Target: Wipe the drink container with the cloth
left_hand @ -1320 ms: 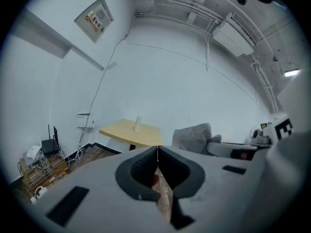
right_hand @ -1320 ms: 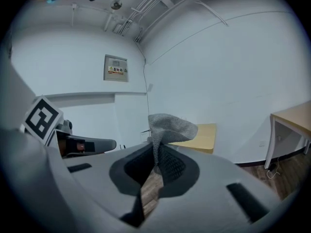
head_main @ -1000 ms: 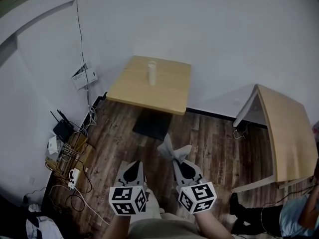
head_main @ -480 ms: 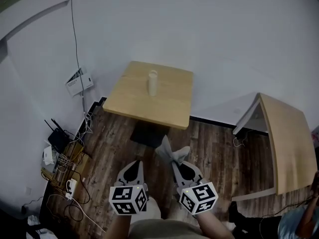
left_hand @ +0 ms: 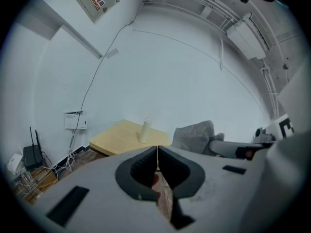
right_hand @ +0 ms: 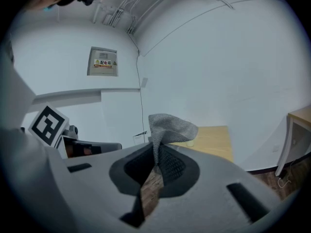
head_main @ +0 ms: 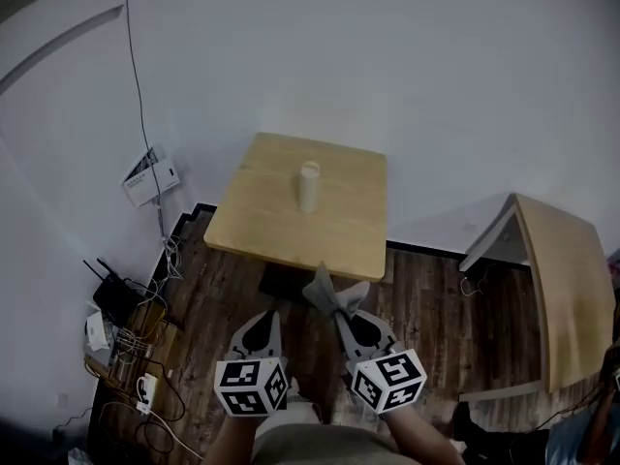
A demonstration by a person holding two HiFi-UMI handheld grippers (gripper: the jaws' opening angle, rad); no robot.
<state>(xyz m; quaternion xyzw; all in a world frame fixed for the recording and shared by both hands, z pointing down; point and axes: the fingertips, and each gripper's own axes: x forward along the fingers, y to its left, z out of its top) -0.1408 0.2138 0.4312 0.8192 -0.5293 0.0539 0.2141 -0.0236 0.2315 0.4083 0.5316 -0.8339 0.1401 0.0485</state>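
Tabletop (head_main: 349,206) cup (head_main: 308,186) seems pale, tall; right tool (head_main: 345,318) pinches grey cloth (head_main: 331,292), left tool (head_main: 263,318) closed.

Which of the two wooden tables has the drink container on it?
The square table ahead, against the wall: the pale drink container stands upright near its middle. The table at the right shows none.

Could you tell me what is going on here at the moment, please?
A person holds a gripper in each hand. The right gripper is shut on a grey cloth, and the left gripper is shut with nothing in it. The drink container stands upright and untouched on the small wooden table ahead; both grippers are short of it, over the floor.
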